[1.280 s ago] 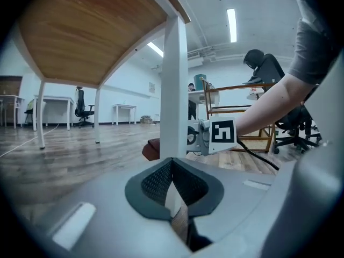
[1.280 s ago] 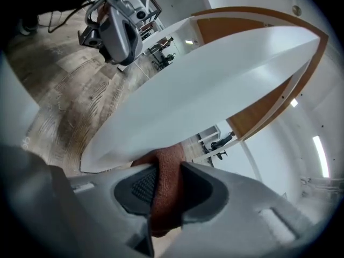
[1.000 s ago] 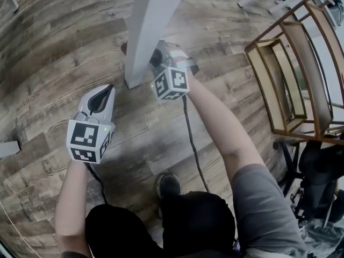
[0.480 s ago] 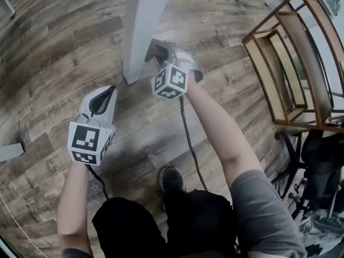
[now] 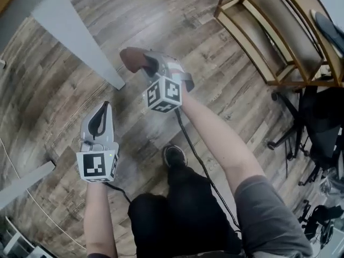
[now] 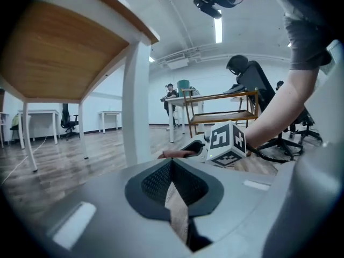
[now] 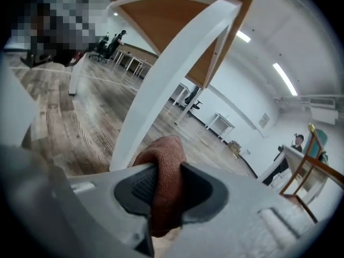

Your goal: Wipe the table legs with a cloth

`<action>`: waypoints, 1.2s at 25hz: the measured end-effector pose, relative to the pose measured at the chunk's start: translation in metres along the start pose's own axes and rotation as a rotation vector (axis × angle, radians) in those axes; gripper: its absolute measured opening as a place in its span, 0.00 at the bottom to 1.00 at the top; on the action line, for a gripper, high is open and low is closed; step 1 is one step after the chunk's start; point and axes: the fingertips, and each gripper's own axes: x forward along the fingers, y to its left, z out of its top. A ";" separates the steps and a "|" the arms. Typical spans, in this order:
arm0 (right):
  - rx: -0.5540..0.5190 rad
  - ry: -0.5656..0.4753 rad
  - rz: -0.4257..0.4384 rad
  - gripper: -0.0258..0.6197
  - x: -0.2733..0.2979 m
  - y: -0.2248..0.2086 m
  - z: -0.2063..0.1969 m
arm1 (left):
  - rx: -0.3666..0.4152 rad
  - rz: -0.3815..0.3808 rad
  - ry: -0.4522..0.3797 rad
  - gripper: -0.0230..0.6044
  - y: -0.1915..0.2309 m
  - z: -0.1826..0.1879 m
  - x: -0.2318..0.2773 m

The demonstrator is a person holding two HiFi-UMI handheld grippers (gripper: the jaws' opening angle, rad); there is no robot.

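Cloth [image 5: 130, 58]: sitting pinched between the right gripper's [image 5: 142, 63] jaws, near the foot of the table leg [image 5: 80, 42] and apart from it.
Left gripper [image 5: 100, 121]: idling, jaws pressing together on nothing.
Progress: this leg is seemingly getting finished; other legs are likely waiting.
Change: cloth, pressing on the leg half a second ago, is now clearing it.

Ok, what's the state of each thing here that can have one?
right gripper: jaws shut on the cloth.
left gripper: jaws shut, nothing between them.
cloth: bunched, clamped, looks clear of the table leg.
table leg: standing on the floor, neither gripper on it.
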 end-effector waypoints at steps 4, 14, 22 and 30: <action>0.111 0.001 0.029 0.17 -0.055 -0.005 0.002 | -0.060 0.007 0.058 0.07 -0.025 0.019 -0.011; 0.258 0.080 0.053 0.18 -0.198 -0.031 0.028 | -0.210 0.098 0.197 0.07 -0.052 0.073 -0.092; 0.345 0.117 0.098 0.18 -0.300 -0.021 0.097 | -0.202 0.138 0.246 0.07 -0.060 0.132 -0.176; 0.486 0.127 0.194 0.18 -0.371 0.015 0.198 | -0.260 0.206 0.214 0.07 -0.053 0.191 -0.270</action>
